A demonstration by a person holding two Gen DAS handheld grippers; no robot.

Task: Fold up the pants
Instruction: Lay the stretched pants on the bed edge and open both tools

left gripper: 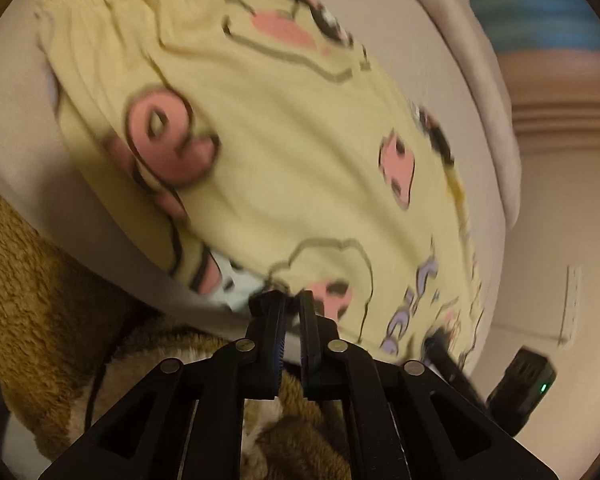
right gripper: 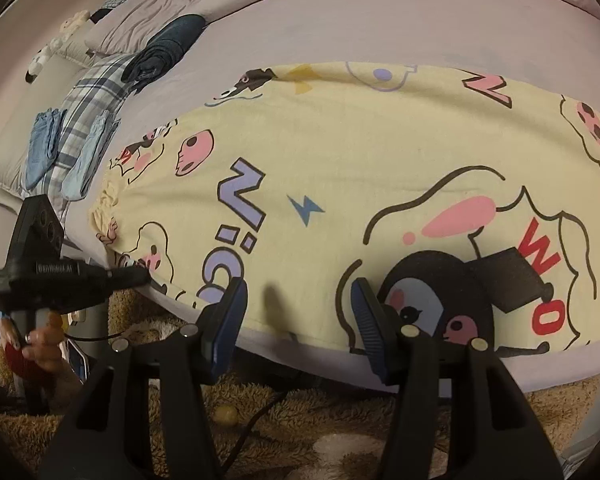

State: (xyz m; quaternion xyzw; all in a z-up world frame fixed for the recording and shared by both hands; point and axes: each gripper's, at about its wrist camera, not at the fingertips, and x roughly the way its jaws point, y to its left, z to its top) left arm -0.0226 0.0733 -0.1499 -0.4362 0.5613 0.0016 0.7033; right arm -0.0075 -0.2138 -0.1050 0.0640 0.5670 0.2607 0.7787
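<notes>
At the bed's (right gripper: 340, 24) near edge, left hand-held gripper (left gripper: 293, 300) clamped on pants (left gripper: 280, 152) hem, right hand-held gripper (right gripper: 300, 300) agape.

Lilac bed (right gripper: 340, 20), perhaps shaggy rug (right gripper: 332, 416)

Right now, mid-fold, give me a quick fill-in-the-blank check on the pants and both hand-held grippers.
1. The pants are pale ____ with cartoon prints.
2. The left hand-held gripper is ____ at the pants' edge.
3. The right hand-held gripper is ____, holding nothing.
4. The pants lie on a ____.

Missing words: yellow; shut; open; bed
</notes>
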